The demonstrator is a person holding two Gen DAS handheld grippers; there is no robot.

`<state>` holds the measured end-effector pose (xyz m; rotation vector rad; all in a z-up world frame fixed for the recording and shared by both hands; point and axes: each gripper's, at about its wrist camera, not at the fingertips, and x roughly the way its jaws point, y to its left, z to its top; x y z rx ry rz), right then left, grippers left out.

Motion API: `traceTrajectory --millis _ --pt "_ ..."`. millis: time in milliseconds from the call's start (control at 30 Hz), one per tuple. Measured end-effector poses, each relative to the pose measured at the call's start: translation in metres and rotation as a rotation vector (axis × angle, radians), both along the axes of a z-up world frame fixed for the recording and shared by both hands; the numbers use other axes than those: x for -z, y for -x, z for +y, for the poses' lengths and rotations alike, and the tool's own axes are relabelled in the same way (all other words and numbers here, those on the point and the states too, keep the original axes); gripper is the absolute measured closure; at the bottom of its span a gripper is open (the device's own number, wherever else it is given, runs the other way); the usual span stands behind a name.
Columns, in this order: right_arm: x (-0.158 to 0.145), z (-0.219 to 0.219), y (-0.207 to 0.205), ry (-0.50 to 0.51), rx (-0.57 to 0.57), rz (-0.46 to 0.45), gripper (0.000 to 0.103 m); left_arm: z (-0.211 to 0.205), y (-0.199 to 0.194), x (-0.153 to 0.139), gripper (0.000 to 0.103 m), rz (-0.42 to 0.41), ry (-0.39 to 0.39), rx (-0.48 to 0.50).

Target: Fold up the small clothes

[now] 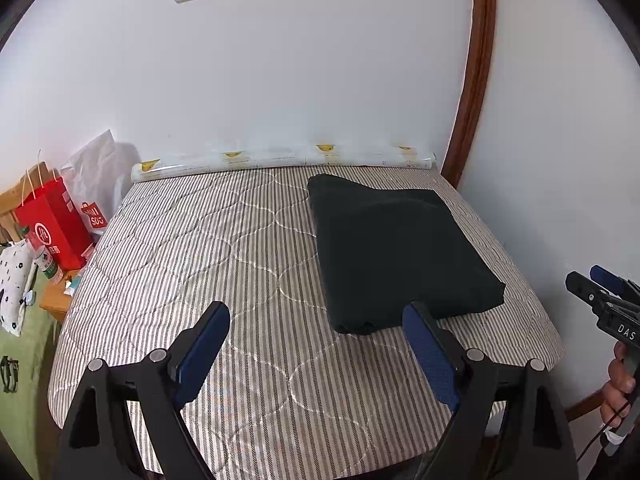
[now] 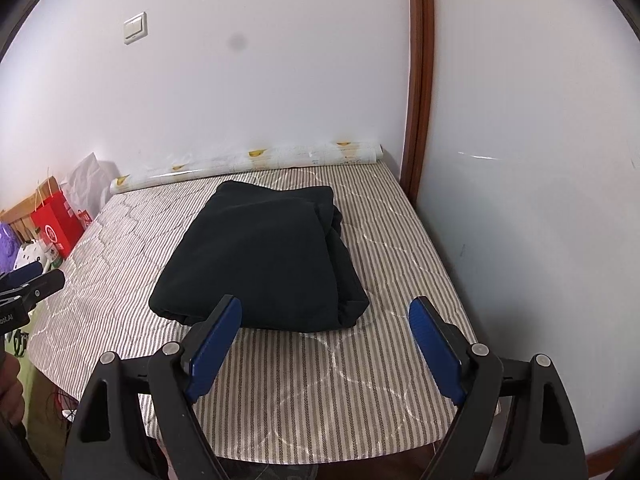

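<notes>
A dark, near-black garment folded into a thick, roughly rectangular fabric bundle (image 2: 260,256) lies on the grey-and-white striped quilted mattress (image 1: 208,248), towards its right side and well short of the long roll of clear plastic-wrapped paper (image 1: 280,160) that runs along the white wall at the far edge. We hold both tools back from it, above the near part of the bed. Our left gripper (image 1: 316,320) hangs with its blue-padded jaws spread wide and nothing between them; our right gripper (image 2: 324,316) is likewise splayed and empty.

The bundle's long axis runs from near to far, angling slightly to the left as it recedes, and its near short edge faces us. In the right wrist view that edge sits almost square ahead of the open jaws; in the left wrist view the bundle lies ahead and to the right, its near corner just beyond the right-hand pad. We judge the right hand the nearer and better lined up, so any further fold or tidy would likely start there. To the far left stands a red paper gift bag (image 1: 54,220).
</notes>
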<state>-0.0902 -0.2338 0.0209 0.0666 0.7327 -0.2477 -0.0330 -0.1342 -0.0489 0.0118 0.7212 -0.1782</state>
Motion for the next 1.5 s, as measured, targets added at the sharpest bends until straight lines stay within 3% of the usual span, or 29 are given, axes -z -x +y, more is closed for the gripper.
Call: traceTrajectory --millis 1500 --pt "-0.0006 0.004 -0.0013 -0.018 -0.032 0.0 0.018 0.0047 0.0015 0.0021 0.015 0.014 0.009 -0.001"
